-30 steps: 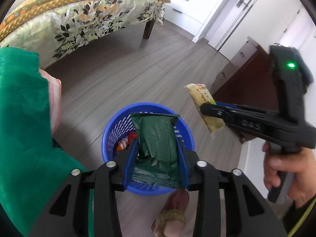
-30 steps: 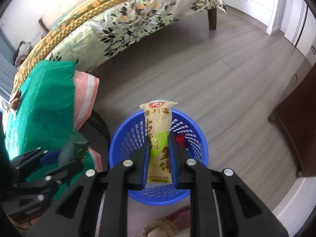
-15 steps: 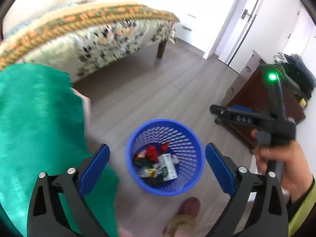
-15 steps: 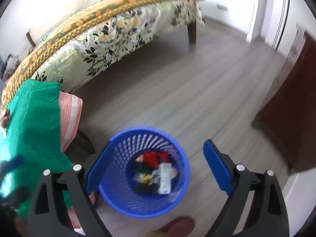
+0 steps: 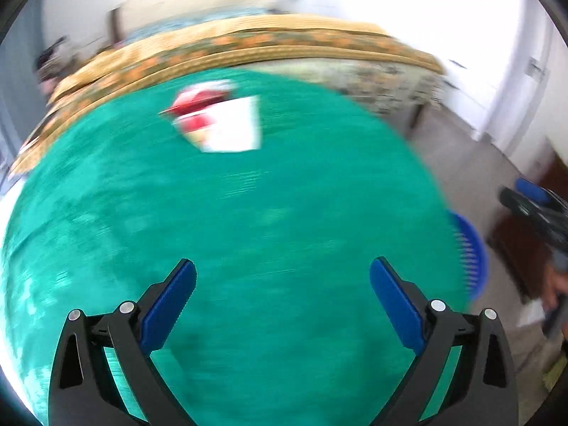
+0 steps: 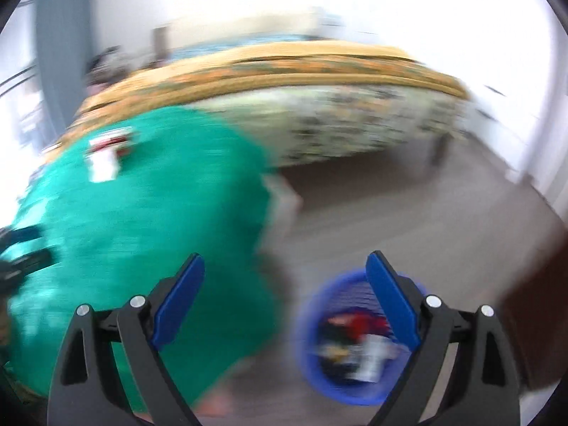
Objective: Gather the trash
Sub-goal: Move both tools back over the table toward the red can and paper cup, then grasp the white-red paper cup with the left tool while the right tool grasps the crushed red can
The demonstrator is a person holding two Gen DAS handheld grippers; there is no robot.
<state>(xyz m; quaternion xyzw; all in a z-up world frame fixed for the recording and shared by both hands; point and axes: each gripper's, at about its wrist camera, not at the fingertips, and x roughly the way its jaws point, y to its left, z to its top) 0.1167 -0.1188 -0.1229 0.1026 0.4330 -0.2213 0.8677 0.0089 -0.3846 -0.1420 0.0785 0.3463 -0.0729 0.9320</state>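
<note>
Both views are blurred by motion. My left gripper [image 5: 282, 278] is open and empty above the green cloth-covered table [image 5: 248, 234]. A red and white wrapper [image 5: 220, 120] lies on the far part of the cloth; it also shows in the right wrist view [image 6: 106, 156]. My right gripper [image 6: 284, 273] is open and empty, between the table's edge and the blue trash basket [image 6: 312, 365] on the floor, which holds several wrappers. The basket's rim [image 5: 468, 248] shows past the table's right edge in the left wrist view.
A bed with a floral cover [image 6: 319, 106] stands behind the table. A dark wooden cabinet [image 5: 525, 248] stands at the right. The right gripper's body [image 5: 532, 206] shows at the right edge of the left wrist view. Grey wood floor [image 6: 408, 220] lies between bed and basket.
Both grippers opened and dropped their wrappers into the blue basket, then swung up and left from the basket toward the green table.
</note>
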